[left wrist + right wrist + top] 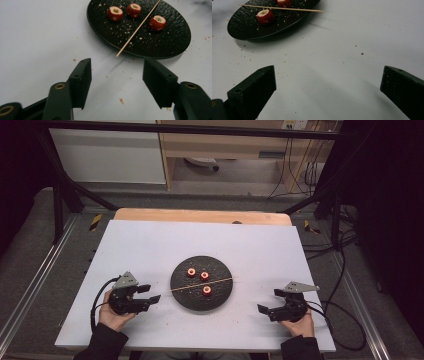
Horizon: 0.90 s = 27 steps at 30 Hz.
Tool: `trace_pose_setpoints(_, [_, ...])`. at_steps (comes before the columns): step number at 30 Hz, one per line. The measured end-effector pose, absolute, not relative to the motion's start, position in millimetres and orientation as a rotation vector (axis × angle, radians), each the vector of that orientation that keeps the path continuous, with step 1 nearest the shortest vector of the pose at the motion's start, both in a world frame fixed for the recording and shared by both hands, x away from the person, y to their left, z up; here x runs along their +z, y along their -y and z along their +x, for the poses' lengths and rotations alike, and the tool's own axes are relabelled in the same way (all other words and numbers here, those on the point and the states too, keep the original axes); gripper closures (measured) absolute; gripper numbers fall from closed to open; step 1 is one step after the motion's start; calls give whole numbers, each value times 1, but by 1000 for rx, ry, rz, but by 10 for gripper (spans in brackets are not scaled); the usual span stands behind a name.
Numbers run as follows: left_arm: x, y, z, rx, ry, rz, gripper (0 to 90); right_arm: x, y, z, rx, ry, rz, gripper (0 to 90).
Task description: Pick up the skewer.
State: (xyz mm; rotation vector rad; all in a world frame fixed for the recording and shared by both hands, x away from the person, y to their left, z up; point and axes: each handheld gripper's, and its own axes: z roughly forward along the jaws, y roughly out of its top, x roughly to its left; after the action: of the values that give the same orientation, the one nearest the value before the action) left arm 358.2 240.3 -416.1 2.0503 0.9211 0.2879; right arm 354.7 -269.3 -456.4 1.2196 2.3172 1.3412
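Presently lying on the white table [150, 245]: a black plate [220, 295] bearing three cored red fruits [204, 275], unthreaded, and a bare skewer [200, 285] resting across it, while the left gripper [155, 298] and right gripper [265, 309] are hovering beside it, part-open and wide open, both empty.

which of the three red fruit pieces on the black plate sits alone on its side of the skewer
The red piece nearest the person: it lies alone on the near side of the skewer, while the other two sit together beyond it on the black plate.
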Motion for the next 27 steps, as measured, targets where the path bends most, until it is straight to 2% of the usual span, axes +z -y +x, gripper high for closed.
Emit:
trace_pose_setpoints(1, [-415, -238, 359, 286, -918, 2052, 418, -456, 269, 355, 1341, -2317, 1220, 10])
trace_pose_setpoints(4, [-412, -232, 362, 272, -918, 2053, 508, -456, 269, 355, 1341, -2317, 1219, 11])
trace_pose_setpoints(14, [-411, -212, 373, 258, -916, 2072, 687, -456, 269, 355, 1336, -2321, 1215, 11])
trace_pose_setpoints(27, [-416, -191, 385, 271, -918, 2067, 840, -457, 269, 355, 1337, -2322, 1214, 13])
